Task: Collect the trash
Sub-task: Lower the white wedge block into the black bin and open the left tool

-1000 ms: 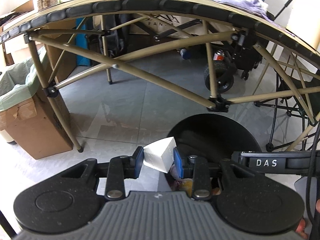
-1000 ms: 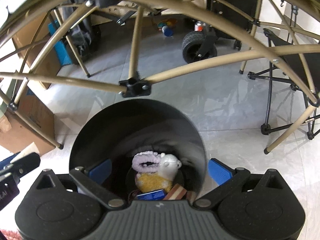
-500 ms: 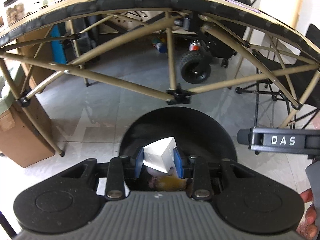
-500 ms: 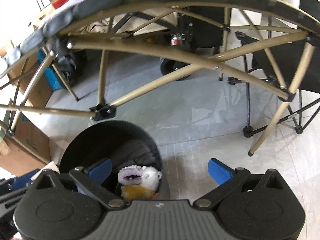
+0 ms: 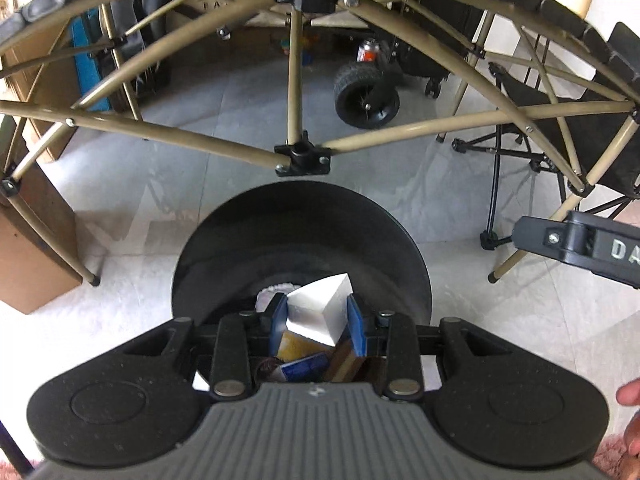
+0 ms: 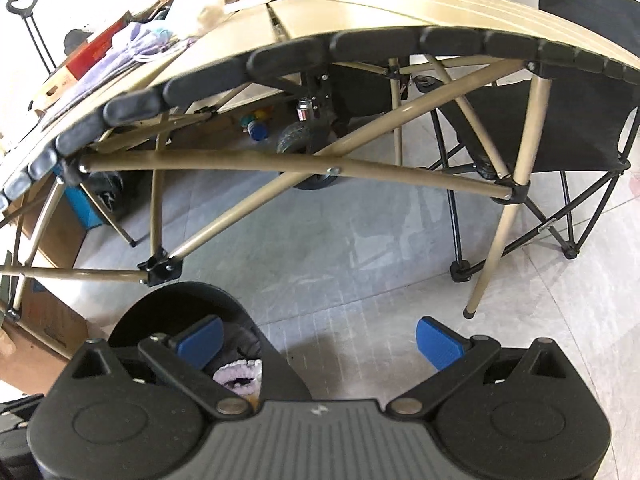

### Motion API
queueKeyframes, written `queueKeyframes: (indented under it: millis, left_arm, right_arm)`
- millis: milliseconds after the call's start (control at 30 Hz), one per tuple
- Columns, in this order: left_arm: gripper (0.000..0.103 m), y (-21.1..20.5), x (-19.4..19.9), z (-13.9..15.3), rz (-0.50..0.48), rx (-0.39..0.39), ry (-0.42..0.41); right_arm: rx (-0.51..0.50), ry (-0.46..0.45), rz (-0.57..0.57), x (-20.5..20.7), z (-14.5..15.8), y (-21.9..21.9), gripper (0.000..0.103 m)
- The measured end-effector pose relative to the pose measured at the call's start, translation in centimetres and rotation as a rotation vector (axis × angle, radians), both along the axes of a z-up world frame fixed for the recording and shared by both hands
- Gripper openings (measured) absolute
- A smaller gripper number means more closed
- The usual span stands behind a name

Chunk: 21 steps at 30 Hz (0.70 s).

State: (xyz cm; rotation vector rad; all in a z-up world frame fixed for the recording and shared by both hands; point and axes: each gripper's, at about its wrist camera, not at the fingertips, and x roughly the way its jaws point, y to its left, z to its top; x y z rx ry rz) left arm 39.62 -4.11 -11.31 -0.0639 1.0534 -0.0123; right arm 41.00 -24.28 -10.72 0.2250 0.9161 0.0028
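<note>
Left tool, blue pads closing on a white box and gripping it from both sides, pointing steeply down. Box hanging directly above the mouth of a black bin, over a heap of rubbish inside: a yellow packet, a blue carton and a scrap of pale fluffy cloth showing just behind the left pad. Bin standing on the grey tiled floor, just in front of the tan crossed legs of a folding table. Part of the right tool's black body entering at the right edge of the left wrist view, with fingertips of a person's hand below it.

Right tool, blue pads standing wide apart with nothing between them, hovering over bare floor beside the bin. Left pad overlapping the bin's rim, with the same fluffy cloth showing inside. Table top carrying clothes and a cardboard box at its far left. Black folding chair standing to the right, a black wheel and a small can lying under the table.
</note>
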Motion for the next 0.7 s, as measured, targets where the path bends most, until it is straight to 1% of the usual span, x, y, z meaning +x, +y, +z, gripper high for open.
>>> queueKeyframes:
  millis: [333,700]
  left_arm:
    - [0.034,-0.5,2.3,-2.0,0.054,-0.005,0.167]
    - [0.034,-1.5,3.1,-3.8,0.049,0.008,0.247]
  right_arm:
    - [-0.002,-0.006,-0.038,-0.3,-0.1,-1.3,0.103]
    - [-0.007,-0.007,-0.072,-0.5,-0.5,-2.0,0.103]
